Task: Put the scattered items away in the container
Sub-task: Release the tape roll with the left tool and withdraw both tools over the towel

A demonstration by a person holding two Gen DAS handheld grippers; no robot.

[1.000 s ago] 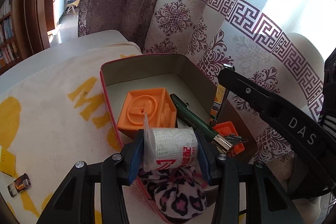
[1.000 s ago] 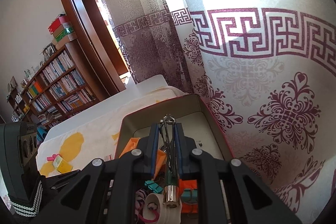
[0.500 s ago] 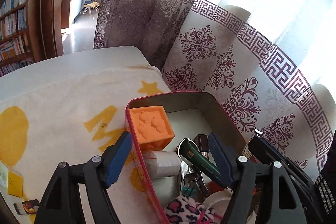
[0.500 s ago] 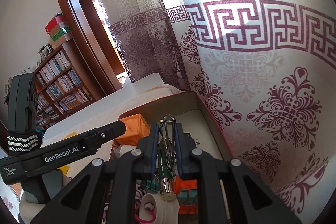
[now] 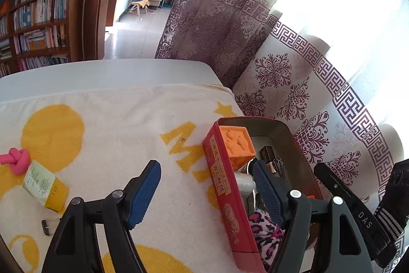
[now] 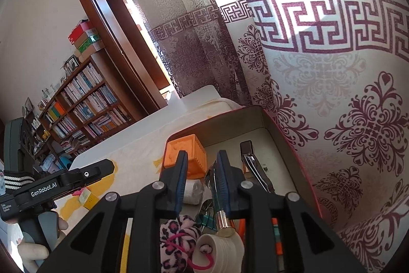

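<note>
An open red tin [image 5: 225,186] lies on a white towel with yellow print. It holds an orange cube [image 5: 236,142], a white roll [image 5: 244,183], a leopard scrunchie [image 5: 265,229] and metal clippers [image 6: 253,165]. My left gripper [image 5: 204,165] is open and empty, one finger on each side of the tin's left wall. My right gripper [image 6: 200,165] hovers over the tin [image 6: 281,124]. Its jaws are opening, and a green tool with a metal cap [image 6: 219,204] lies along the right finger, not pinched. A white tape roll [image 6: 222,244] sits below it.
Left of the tin on the towel lie a pink knotted cord [image 5: 16,160], a yellow-green box [image 5: 43,186] and a small metal piece [image 5: 49,223]. A patterned curtain [image 5: 294,83] hangs close behind the tin. Bookshelves [image 5: 38,17] and a doorway stand beyond the table.
My left gripper let the white roll go into the tin, opened wide and swung left over the tin's wall. My right gripper stayed put and its jaws parted from the green tool.
</note>
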